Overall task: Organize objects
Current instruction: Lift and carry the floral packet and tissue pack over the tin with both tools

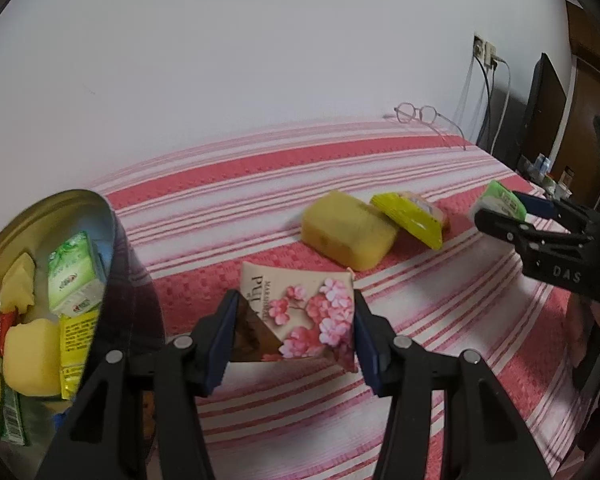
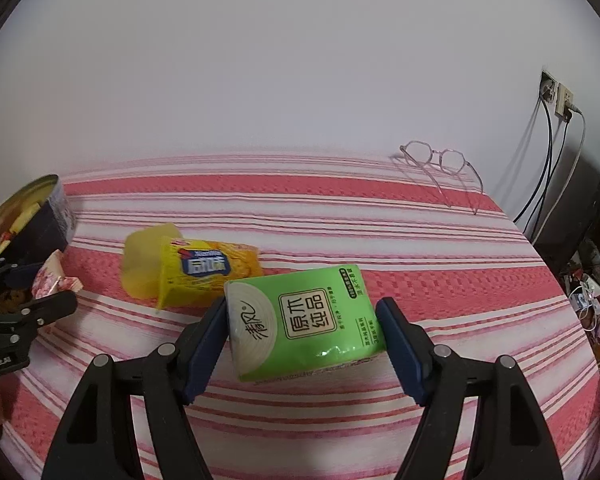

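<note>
- Left wrist view: left gripper, jaws closed partway on a floral packet; both pads touch its sides, and it looks lifted clear of the striped cloth.
- Right wrist view: right gripper, jaws around a green tissue pack. Left pad touches it; the right pad is at or just beside its edge, so I can't tell if the grip is firm. Pack is tilted and seems off the cloth.
- Round tin sits just left of the left gripper, rim tilted toward the camera. Already inside: another green pack, yellow sponges, yellow packets, a red sachet.
- Left on the cloth between the grippers: yellow sponge, with a yellow biscuit packet leaning against it.
- Glasses lie at the far edge near the wall, well apart from everything.
- Step, by my read: both grippers loaded, mid-transfer to the tin. Roughly half done or better, with two loose items remaining.
- Next move: swing the floral packet left over the tin rim and release inside. The right gripper has to cross the sponge and biscuit packet to get there, so go one at a time to avoid the grippers colliding.
- Risk: tissue pack is soft and slick and may slip.
</note>
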